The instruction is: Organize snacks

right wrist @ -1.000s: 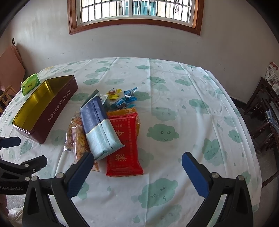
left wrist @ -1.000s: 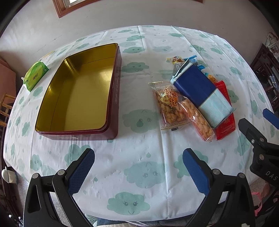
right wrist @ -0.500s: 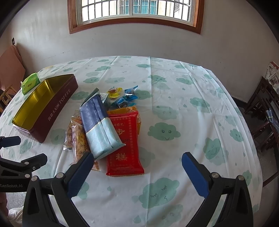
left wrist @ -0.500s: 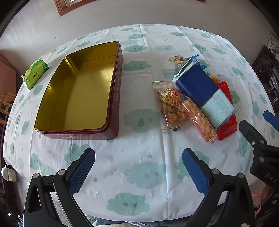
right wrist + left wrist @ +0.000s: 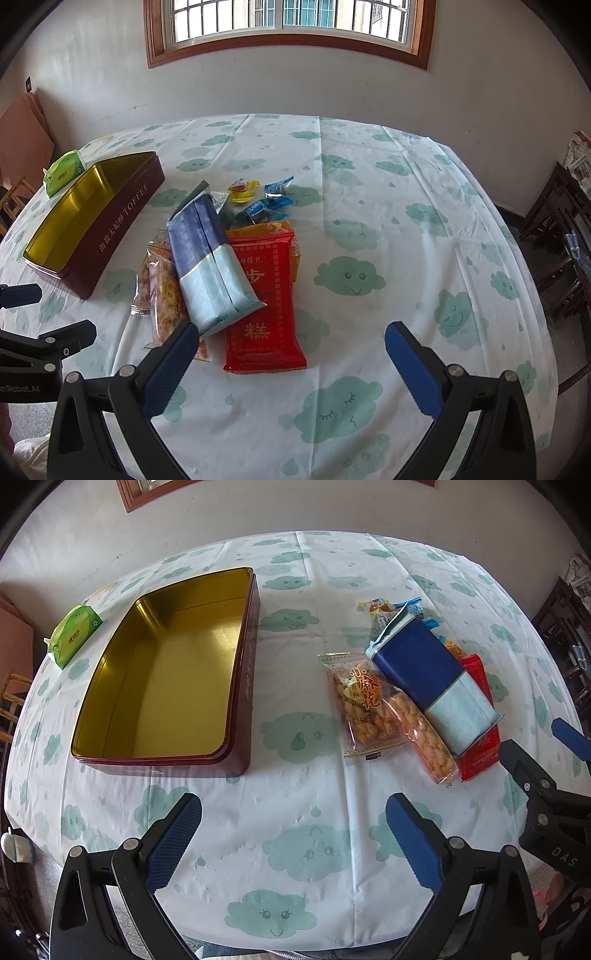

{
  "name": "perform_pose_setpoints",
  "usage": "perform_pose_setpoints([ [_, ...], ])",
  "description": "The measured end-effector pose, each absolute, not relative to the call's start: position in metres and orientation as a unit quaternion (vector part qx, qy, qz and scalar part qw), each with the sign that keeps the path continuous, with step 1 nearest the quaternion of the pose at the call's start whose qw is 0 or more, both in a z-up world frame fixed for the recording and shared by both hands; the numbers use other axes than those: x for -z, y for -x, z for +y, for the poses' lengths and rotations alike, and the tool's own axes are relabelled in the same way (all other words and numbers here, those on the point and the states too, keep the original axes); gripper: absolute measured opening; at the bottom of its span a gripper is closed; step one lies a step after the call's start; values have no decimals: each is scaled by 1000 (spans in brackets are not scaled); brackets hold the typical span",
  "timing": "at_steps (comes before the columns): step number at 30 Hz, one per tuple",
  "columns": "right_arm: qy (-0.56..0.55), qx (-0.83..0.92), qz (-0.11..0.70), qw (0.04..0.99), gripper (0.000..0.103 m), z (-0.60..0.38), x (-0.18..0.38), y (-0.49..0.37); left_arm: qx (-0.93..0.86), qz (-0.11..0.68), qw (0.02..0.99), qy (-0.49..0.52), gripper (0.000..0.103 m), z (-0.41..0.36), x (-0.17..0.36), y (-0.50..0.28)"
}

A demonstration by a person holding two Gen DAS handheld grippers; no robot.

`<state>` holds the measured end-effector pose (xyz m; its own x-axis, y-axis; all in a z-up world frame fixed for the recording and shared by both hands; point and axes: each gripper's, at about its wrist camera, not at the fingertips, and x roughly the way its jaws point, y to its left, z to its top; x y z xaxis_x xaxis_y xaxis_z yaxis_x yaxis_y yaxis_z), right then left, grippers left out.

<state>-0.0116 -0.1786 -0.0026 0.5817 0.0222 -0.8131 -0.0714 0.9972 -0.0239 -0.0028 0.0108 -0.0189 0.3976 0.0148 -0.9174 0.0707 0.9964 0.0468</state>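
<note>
An open maroon toffee tin (image 5: 240,686) with a gold inside stands empty at the left; it also shows in the right wrist view (image 5: 122,221). A pile of snacks lies to its right: a blue packet (image 5: 432,675) (image 5: 210,254) on top, a red packet (image 5: 266,299) (image 5: 480,746), two clear bags of fried snacks (image 5: 364,705) (image 5: 166,291), and small wrapped candies (image 5: 266,199) behind. My left gripper (image 5: 293,830) is open and empty above the table's near edge. My right gripper (image 5: 288,358) is open and empty just in front of the pile.
A green tissue pack (image 5: 74,635) lies at the table's far left edge. The cloud-print tablecloth (image 5: 388,229) covers the table. Dark wooden chairs (image 5: 557,229) stand to the right. A wall with a window (image 5: 288,22) is behind the table.
Both grippers have drifted slightly; the tin and snacks sit a little lower and closer in the views. Nothing was taken or let go.
</note>
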Motion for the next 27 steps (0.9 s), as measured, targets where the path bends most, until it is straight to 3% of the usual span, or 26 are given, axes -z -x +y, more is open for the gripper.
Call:
perform_pose_setpoints([
  [23, 53, -37, 485, 872, 97, -169, 41, -11, 26, 554, 832, -22, 96, 13, 21, -8],
  [27, 54, -50, 489, 869, 82, -161, 44, -19, 26, 553, 832, -21, 95, 12, 21, -8],
])
